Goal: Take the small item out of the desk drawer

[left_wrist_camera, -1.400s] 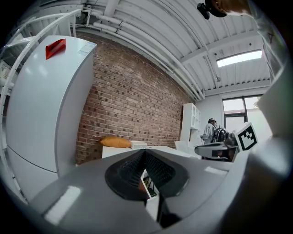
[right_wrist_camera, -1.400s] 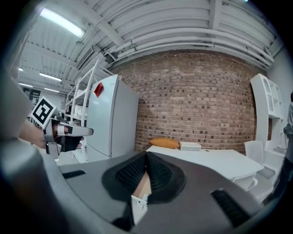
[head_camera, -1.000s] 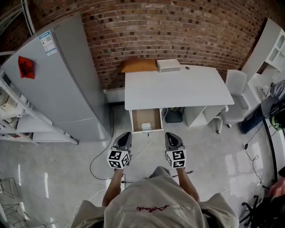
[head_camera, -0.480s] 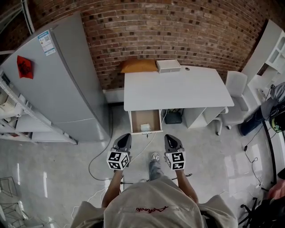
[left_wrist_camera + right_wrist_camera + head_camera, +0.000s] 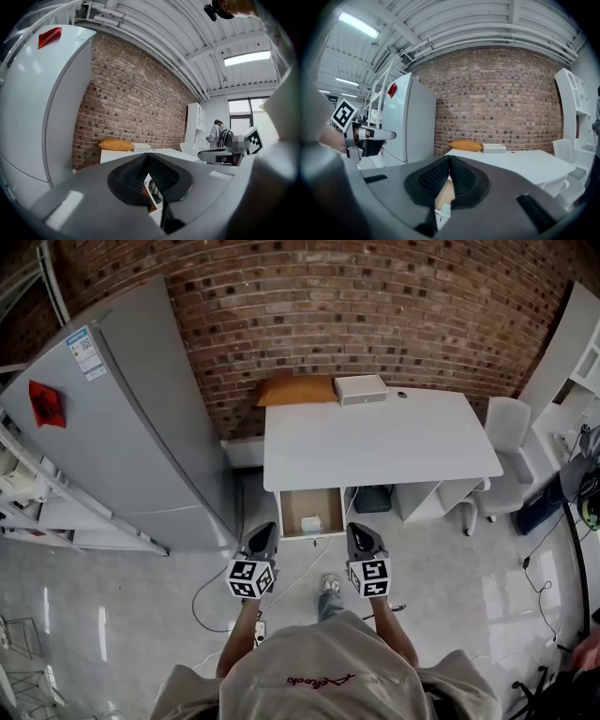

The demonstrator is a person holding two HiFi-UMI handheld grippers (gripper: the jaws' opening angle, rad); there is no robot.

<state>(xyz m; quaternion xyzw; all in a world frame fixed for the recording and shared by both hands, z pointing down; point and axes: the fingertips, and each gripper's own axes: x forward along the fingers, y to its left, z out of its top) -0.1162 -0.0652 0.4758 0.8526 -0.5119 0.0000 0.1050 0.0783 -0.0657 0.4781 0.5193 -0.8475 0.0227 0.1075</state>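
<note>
Left gripper (image 5: 264, 526) and right gripper (image 5: 360, 527) are both pinched closed with nothing in them, side by side over the glossy floor (image 5: 141, 596), just near of the open drawer (image 5: 292, 505). Small white item (image 5: 310, 523) lies at the drawer's near end, under the left side of the white desk (image 5: 375, 442). Brick wall (image 5: 375, 315) is far, grey fridge (image 5: 122, 427) left, white chair (image 5: 506, 418) right, and an orange cushion (image 5: 295, 390) and white box (image 5: 361, 388) sit on the desk's far edge.

Small item (image 5: 310, 523): tiny, indistinct.
</note>
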